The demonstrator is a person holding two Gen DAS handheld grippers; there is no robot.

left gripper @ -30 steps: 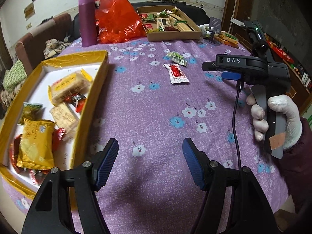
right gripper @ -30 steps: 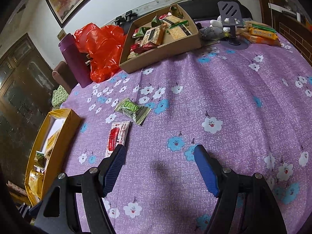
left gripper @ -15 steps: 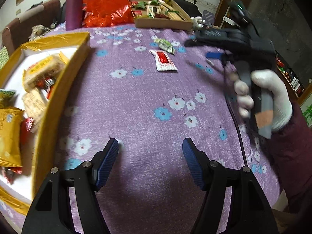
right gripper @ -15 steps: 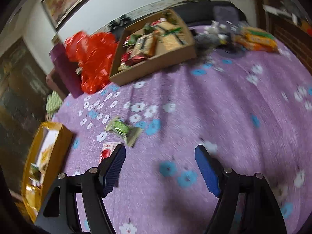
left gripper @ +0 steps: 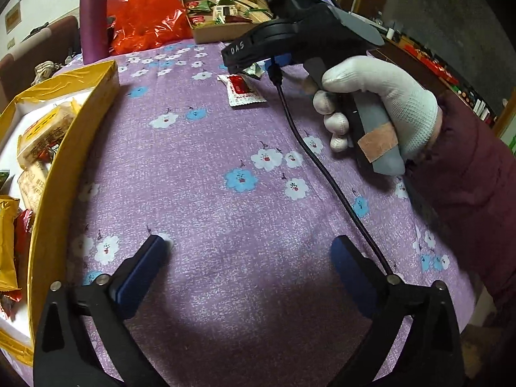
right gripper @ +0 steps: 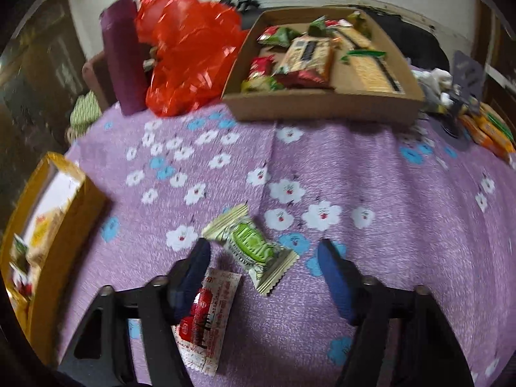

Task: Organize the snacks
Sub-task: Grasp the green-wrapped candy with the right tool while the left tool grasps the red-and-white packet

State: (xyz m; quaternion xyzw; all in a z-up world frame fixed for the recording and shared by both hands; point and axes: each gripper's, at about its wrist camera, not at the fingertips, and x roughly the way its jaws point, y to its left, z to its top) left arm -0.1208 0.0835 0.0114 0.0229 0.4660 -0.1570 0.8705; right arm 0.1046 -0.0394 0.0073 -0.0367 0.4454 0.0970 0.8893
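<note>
A green snack packet (right gripper: 251, 245) lies on the purple flowered tablecloth (right gripper: 387, 193), between the fingers of my right gripper (right gripper: 262, 254). The jaws are closing and the pads stand clear of the packet. A red-and-white packet (right gripper: 206, 316) lies partly under the left finger. In the left wrist view a white-gloved hand (left gripper: 371, 96) holds that gripper over the red-and-white packet (left gripper: 242, 92). My left gripper (left gripper: 248, 251) hovers over bare cloth, its jaws opening wide with nothing between them. A yellow box (left gripper: 80, 129) holding several snacks sits at the left.
A brown cardboard box (right gripper: 322, 106) of snacks stands at the far side, beside a red plastic bag (right gripper: 190, 51) and a purple bottle (right gripper: 124, 54). Orange packets (right gripper: 490, 129) lie at the far right. A dark red sleeve (left gripper: 467, 177) crosses the table's right edge.
My right gripper swung left and forward over the two loose packets, and its jaws narrowed around the green one. The left jaws spread much wider.
</note>
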